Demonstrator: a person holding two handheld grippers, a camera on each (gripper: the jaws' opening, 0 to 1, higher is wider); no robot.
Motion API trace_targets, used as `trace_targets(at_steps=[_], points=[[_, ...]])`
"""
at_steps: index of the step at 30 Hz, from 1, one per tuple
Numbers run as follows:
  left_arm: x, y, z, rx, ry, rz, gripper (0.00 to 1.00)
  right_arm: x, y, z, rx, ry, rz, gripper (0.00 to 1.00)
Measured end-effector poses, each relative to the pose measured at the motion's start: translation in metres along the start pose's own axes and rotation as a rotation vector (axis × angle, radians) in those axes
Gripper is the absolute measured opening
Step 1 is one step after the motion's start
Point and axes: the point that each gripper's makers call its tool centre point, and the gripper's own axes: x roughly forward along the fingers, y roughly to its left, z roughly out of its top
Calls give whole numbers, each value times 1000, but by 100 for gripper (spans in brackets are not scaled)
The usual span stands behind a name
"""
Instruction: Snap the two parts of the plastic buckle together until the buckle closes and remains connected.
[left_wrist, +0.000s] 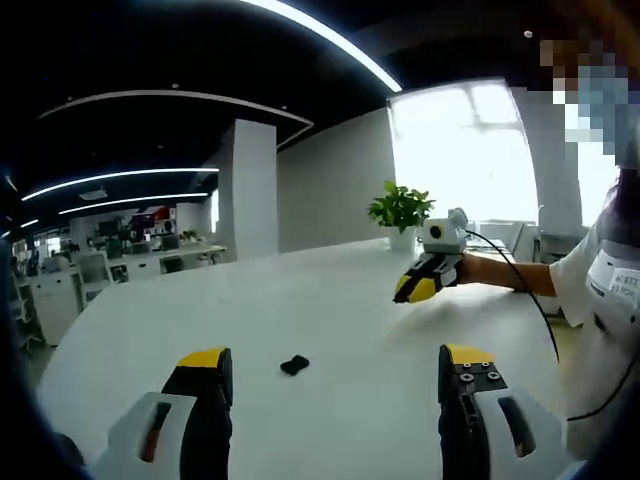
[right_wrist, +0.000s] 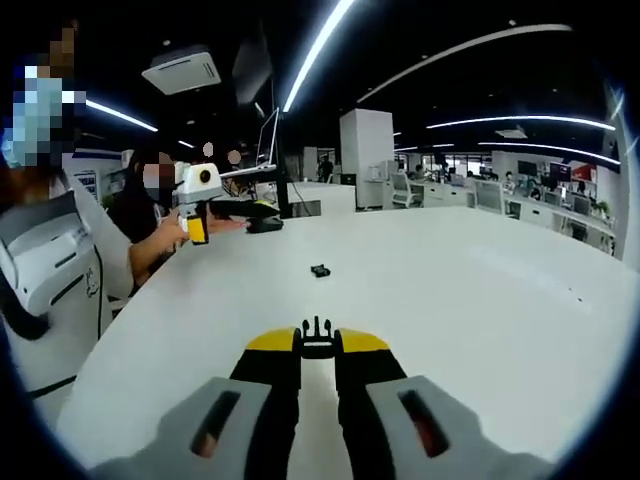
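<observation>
One black buckle part (left_wrist: 294, 365) lies on the white table (left_wrist: 300, 300), between and just beyond the wide-apart yellow-tipped jaws of my open left gripper (left_wrist: 335, 358). The right gripper view shows that same part (right_wrist: 320, 271) further out on the table. My right gripper (right_wrist: 318, 345) is shut on the other black buckle part (right_wrist: 318, 338), whose prongs stick up between the yellow tips. In the left gripper view the right gripper (left_wrist: 420, 285) hangs over the table at the right, held by a hand. In the right gripper view the left gripper (right_wrist: 197, 225) is at the far left, also hand-held.
A potted plant (left_wrist: 400, 210) stands at the table's far edge near the window. A monitor stand with a dark base (right_wrist: 265, 222) sits on the table's far left. A person (left_wrist: 600, 280) stands at the table's edge. Office desks and chairs (right_wrist: 480, 190) lie beyond.
</observation>
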Motion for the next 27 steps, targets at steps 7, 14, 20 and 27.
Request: trace_targets(at_steps=[7, 14, 20, 27], points=[[10, 4, 4, 13, 9, -10, 86, 0, 0, 2, -2, -4, 3, 12], [16, 8, 7, 27, 16, -13, 86, 1, 3, 4, -7, -6, 9, 12], [22, 13, 9, 32, 21, 0, 86, 1, 4, 6, -13, -10, 6, 12], [32, 21, 12, 41, 42, -13, 87, 0, 7, 9, -20, -16, 10, 12]])
